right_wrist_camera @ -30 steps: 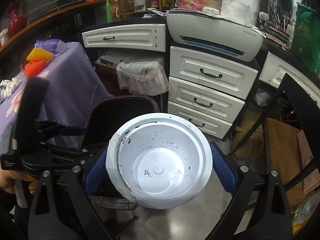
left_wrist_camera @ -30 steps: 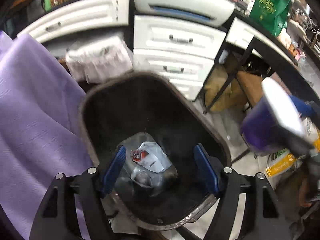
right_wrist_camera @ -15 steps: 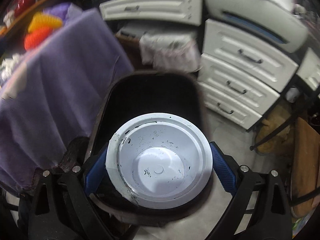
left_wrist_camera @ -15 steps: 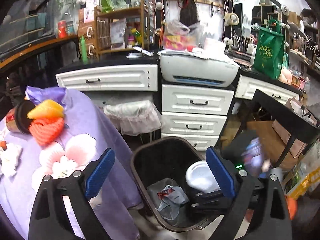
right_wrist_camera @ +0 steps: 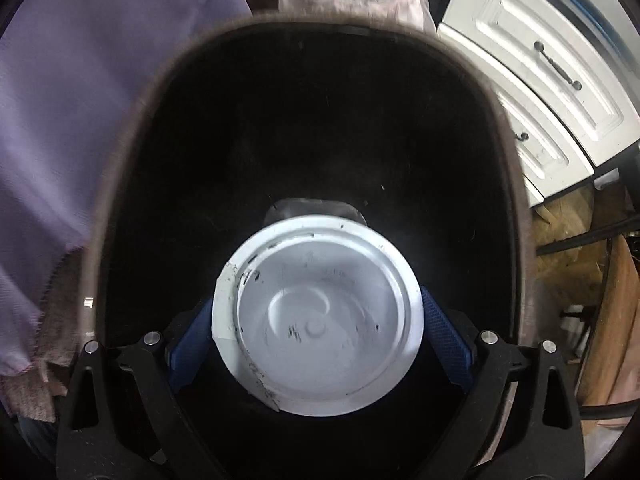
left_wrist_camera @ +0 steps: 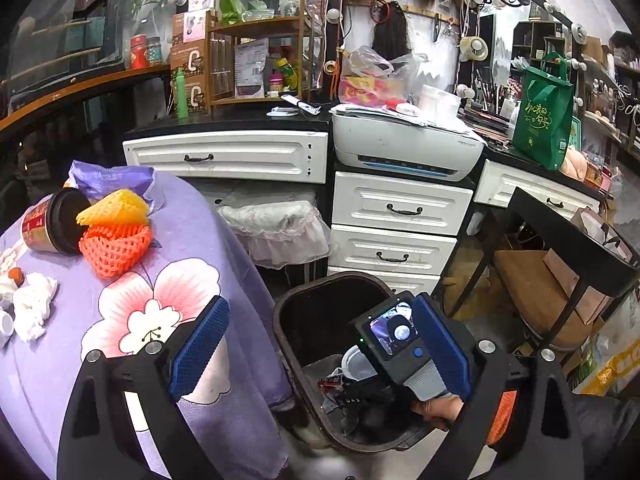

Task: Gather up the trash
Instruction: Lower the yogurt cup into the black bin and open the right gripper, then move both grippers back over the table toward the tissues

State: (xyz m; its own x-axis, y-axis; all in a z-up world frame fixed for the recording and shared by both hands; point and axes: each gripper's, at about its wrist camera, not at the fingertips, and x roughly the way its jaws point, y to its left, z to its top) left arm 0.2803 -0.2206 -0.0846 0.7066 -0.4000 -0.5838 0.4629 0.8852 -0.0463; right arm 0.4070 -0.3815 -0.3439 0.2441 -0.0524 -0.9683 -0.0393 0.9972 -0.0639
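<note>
A white plastic bowl is clamped in the right gripper inside a black bin, seemingly for dropping; the left gripper is held wide and empty above

A cluttered makeup or hair-styling room: ahead of the left gripper, round vanity bulbs line the wall above a black counter, dark wigs hang on hooks, brushes stand upright, and a printer sits over white drawers.
</note>
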